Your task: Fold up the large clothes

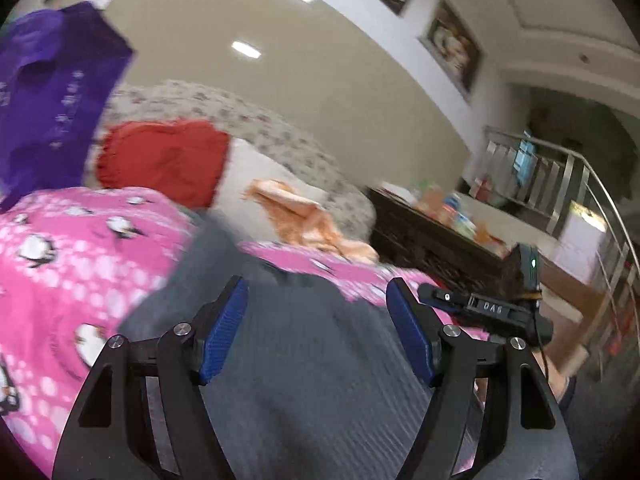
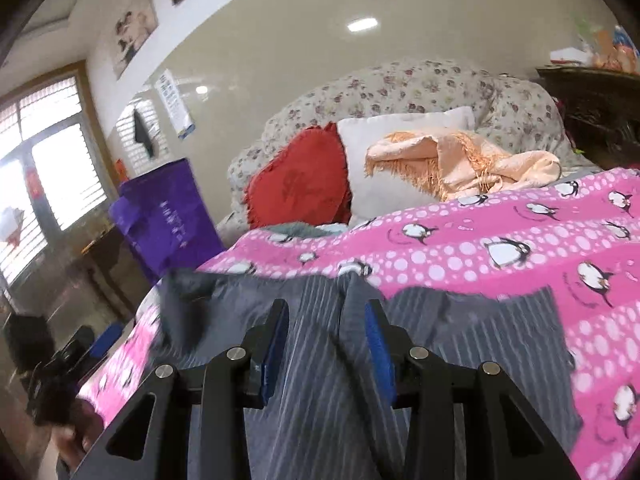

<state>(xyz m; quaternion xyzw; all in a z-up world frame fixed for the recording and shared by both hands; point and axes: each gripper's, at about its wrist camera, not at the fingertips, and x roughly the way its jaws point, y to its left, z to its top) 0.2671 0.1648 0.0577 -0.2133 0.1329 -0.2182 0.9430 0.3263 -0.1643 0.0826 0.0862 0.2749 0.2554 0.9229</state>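
The grey garment [image 2: 320,400] at the lower centre is thin woven cloth with fine stripes. Under it the pink penguin blanket [image 2: 500,248] looks soft and matt. The peach throw [image 2: 460,160] is fringed cloth (crumpled). Gripper pads [image 1: 224,328] look ribbed blue rubber on matt black plastic.

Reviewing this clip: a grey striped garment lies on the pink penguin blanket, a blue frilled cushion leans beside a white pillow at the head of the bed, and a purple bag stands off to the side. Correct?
Not quite: the frilled cushion is red, not blue, as the right wrist view shows clearly. The rest holds: the grey striped garment lies on the pink penguin blanket, the cushion leans beside the white pillow, and the purple bag stands off to the side.
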